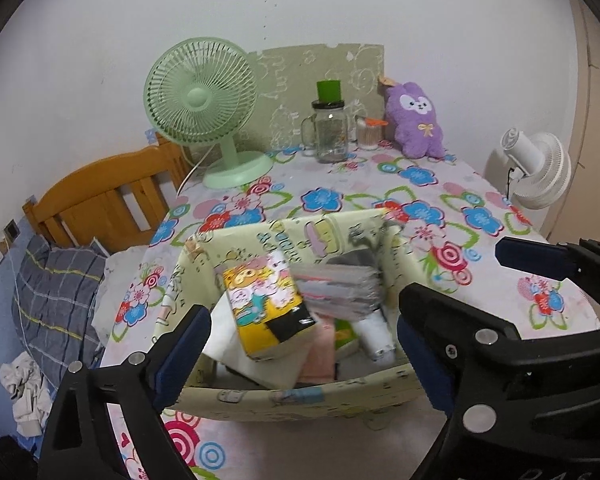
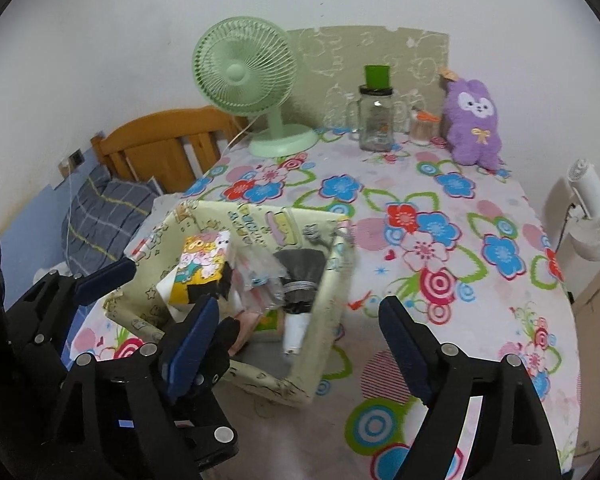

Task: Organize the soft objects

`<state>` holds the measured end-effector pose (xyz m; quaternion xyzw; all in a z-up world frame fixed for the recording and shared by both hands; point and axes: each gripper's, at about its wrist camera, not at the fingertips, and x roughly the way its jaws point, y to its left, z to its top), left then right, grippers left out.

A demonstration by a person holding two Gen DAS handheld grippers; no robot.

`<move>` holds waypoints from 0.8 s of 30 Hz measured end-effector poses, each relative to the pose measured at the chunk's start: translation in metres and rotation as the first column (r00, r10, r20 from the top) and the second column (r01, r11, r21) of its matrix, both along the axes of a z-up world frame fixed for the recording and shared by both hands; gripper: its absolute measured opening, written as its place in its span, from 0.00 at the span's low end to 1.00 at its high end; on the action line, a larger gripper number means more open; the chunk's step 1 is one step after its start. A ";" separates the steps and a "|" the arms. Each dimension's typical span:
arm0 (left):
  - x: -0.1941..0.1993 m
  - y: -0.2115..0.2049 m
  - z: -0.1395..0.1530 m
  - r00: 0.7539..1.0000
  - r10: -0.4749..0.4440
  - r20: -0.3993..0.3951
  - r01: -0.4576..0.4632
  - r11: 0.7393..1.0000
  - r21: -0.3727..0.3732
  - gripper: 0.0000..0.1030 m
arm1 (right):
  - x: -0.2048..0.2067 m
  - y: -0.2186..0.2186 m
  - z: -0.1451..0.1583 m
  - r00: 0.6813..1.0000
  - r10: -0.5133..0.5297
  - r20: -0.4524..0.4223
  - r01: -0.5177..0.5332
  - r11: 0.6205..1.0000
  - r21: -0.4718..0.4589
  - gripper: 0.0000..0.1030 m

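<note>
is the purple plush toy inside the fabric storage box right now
No, the purple plush toy sits upright at the table's far edge, well apart from the fabric storage box.

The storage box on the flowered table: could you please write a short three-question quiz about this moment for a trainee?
1. True or false: the purple plush toy already lies inside the fabric storage box.
2. Which stands nearest the plush toy? A) the green fan B) the glass jar C) the small toothpick holder
3. Fill in: the jaws of the left gripper stand ____ on either side of the box, gripping nothing.

Key:
1. False; it sits upright at the table's far edge against the wall.
2. C
3. open; the yellow tissue pack lies loose in the box.
</note>
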<state>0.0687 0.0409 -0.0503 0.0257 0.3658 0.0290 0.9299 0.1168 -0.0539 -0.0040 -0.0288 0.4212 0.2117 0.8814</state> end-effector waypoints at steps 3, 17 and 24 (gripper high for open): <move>-0.002 -0.007 0.005 1.000 -0.006 0.012 0.006 1.000 -0.007 0.95 | -0.003 -0.009 0.006 0.999 -0.026 0.021 0.026 1.000 -0.004 0.87; -0.016 -0.038 0.034 0.997 -0.025 0.078 0.026 1.000 -0.009 0.97 | -0.025 -0.060 0.038 0.983 -0.136 0.122 0.135 0.991 0.015 0.94; -0.023 -0.050 0.046 0.995 -0.027 0.092 0.029 0.999 -0.027 0.97 | -0.037 -0.091 0.051 0.963 -0.198 0.183 0.201 0.980 0.004 0.94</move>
